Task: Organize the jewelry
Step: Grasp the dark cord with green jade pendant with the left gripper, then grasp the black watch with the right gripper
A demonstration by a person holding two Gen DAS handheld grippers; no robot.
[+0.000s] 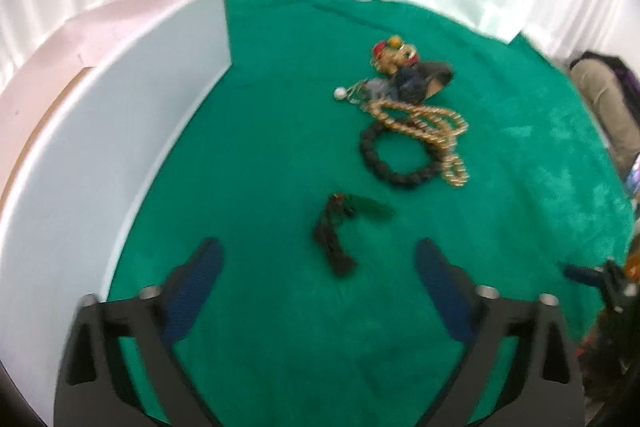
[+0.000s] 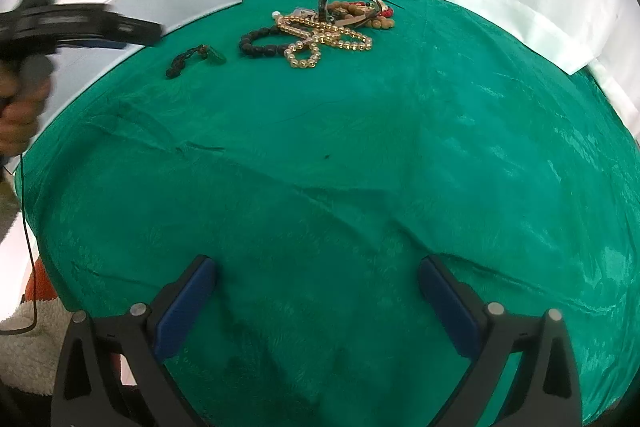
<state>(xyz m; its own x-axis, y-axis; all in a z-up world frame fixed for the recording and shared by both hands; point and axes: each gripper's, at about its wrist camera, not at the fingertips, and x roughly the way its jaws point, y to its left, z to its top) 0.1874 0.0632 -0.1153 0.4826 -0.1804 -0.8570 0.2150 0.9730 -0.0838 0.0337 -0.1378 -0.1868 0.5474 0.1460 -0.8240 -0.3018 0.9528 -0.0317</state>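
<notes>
- White box [image 1: 120, 131] — stands on the green cloth [image 2: 360, 147], left of the jewelry; its inside is hidden.
- Jewelry pile [image 2: 332, 27]: gold bead necklace [image 1: 432, 131], black bead bracelet [image 1: 396, 163], mixed beads — heaped together.
- Dark cord piece [image 1: 334, 235] lies apart, just ahead of the left gripper [image 1: 318, 259].
- Left gripper: jaws apart, empty.
- Right gripper [image 2: 318, 277]: jaws apart, empty, well short of the pile.

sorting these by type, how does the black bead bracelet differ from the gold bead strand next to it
The black bead bracelet lies as one open ring; the gold bead strand is folded into several loops. The black beads look matte and larger, the gold beads shiny and smaller. The gold strand seems longer, and it drapes over the black bracelet's far edge. Both are beaded and rest on the green cloth.
</notes>
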